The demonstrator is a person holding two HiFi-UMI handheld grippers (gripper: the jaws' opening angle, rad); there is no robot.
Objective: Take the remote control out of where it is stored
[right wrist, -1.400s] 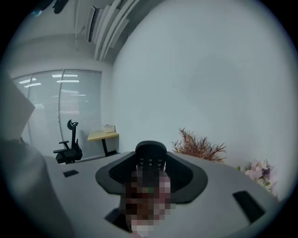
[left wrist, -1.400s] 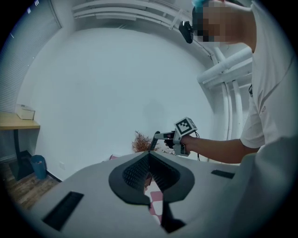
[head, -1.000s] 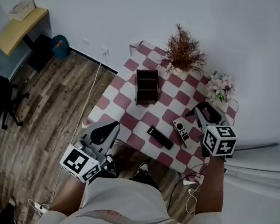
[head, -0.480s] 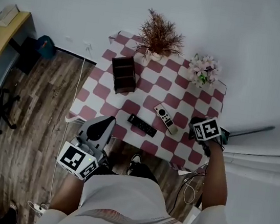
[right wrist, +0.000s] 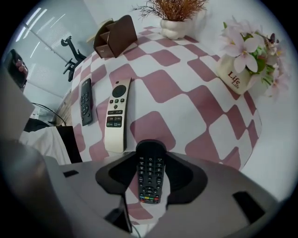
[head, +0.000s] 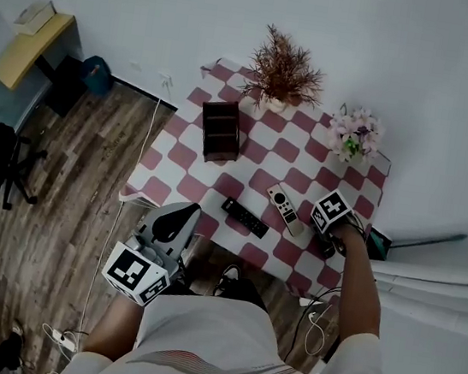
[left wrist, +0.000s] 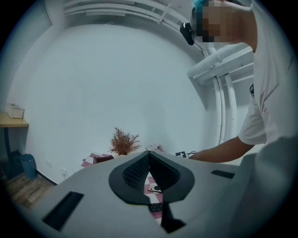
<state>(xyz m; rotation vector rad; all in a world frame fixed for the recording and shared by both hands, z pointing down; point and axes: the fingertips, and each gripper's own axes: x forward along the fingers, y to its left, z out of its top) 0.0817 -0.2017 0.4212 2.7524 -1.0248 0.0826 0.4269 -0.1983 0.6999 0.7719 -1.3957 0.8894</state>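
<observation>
Three remotes out on the checked table, a brown holder upright toward its far-left corner. Farthest left, off the table's edge and above the wood floor, the left gripper, jaws pressed together at the tips, nothing between them. Next, on the cloth, a slim black remote, then a white remote just beside it, both lying lengthwise away from the person. Right of those, near the table's front edge, the black remote control, flat on the cloth, buttons up, long axis running straight along the jaws of the right gripper. Rounded top end pointing away toward the middle of the table, coloured-button end nearest the gripper's camera. Jaws spread wide to either side of it, a strip of cloth showing between the remote and the pad toward the white remote; gap on the other side too dark to judge. Farther right, a pot of pink flowers; at the far edge, a dried plant in a white pot.
</observation>
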